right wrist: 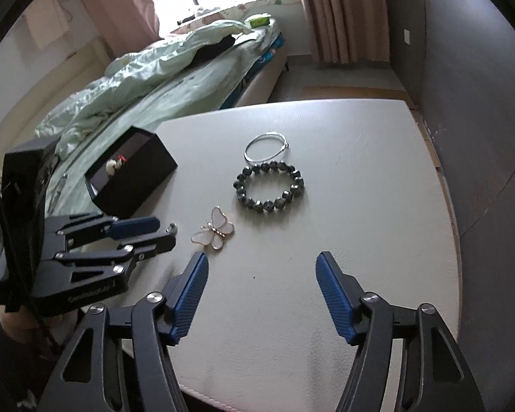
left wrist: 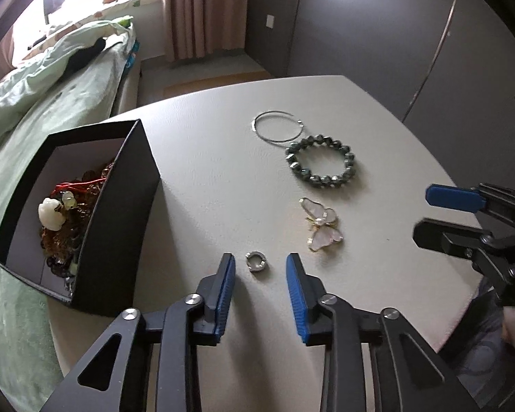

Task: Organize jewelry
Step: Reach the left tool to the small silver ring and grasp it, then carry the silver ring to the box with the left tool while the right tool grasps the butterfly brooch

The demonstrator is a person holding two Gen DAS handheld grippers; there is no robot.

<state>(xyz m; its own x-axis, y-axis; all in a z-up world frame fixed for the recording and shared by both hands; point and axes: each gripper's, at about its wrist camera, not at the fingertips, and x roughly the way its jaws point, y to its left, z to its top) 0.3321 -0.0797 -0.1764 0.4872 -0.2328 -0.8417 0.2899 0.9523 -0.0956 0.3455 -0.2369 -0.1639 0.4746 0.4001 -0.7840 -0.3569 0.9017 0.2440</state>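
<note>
A small silver ring lies flat on the white table, right between the spread fingers of the left gripper. The right wrist view shows only a bit of this ring, because the left gripper covers it. The right gripper is spread wide and holds nothing. A little farther sits a pink butterfly pin, then a dark bead bracelet, then a thin silver bangle. A black box with jewelry inside stands on the left.

Pale table, bed with rumpled green bedding, pink curtains (window-side).
</note>
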